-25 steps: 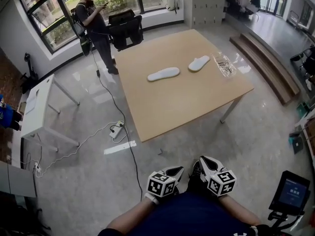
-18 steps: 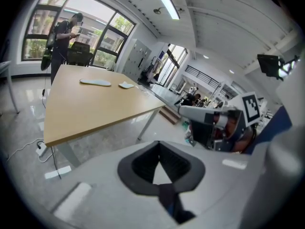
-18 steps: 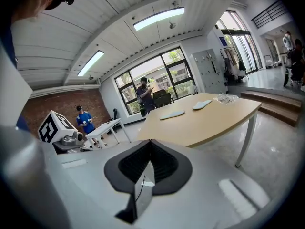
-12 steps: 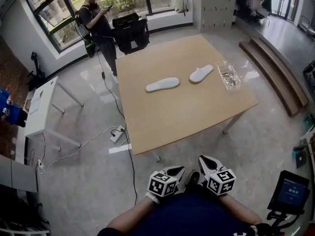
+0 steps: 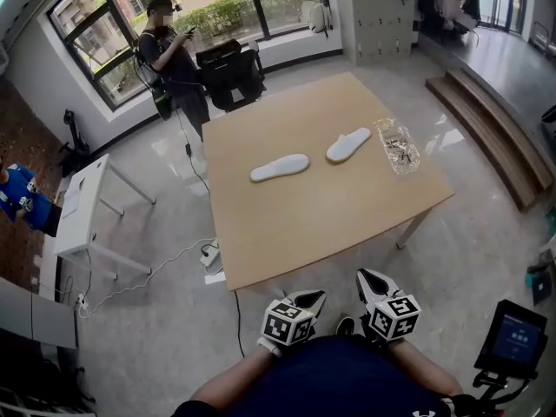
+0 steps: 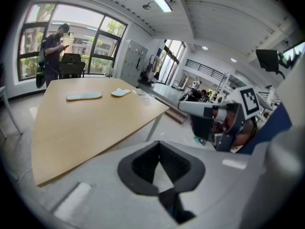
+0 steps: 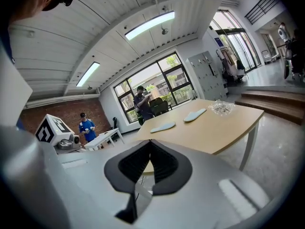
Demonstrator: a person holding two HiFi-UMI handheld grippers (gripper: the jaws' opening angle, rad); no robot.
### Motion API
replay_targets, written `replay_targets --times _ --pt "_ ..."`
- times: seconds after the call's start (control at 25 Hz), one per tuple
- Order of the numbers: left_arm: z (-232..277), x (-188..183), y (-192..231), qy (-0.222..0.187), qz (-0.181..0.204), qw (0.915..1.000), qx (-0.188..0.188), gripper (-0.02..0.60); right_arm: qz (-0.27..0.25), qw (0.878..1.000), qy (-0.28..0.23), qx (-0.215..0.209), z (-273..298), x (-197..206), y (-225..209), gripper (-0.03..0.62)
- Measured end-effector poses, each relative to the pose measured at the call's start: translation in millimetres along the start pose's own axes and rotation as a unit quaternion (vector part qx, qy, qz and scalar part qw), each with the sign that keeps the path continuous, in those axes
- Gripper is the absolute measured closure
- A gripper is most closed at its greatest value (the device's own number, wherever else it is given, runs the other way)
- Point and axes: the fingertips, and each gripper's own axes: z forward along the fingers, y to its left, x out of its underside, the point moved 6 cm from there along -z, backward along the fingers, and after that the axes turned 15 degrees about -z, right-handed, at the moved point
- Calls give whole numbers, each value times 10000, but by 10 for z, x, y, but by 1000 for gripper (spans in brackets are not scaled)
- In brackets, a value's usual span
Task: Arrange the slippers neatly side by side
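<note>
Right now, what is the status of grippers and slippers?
Left gripper, right gripper: shut, empty. Left slipper, right slipper: apart on table, not aligned. Plastic bag beside right slipper.

Two white, flat, elongated slippers lie on the far half of the tan worktop [image 5: 321,220], apart from each other and not touching. The first slipper [image 5: 280,168] lies towards the left of the worktop with its long axis running nearly across it, its right end slightly further away. The second slipper [image 5: 348,145] lies to its right and a little further back, angled more steeply with its far end pointing to the right, so the pair is neither parallel nor aligned.
</note>
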Motion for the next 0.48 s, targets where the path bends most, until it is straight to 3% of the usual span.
replay_targets --times 0.24,0.48 --pt "68 -176 -90 111 214 9997 -57 578 142 9998 -143 70 44 -115 -176 583" --pt "140 -319 130 255 118 9994 -223 578 185 9998 -105 -4 321 -92 -213 583"
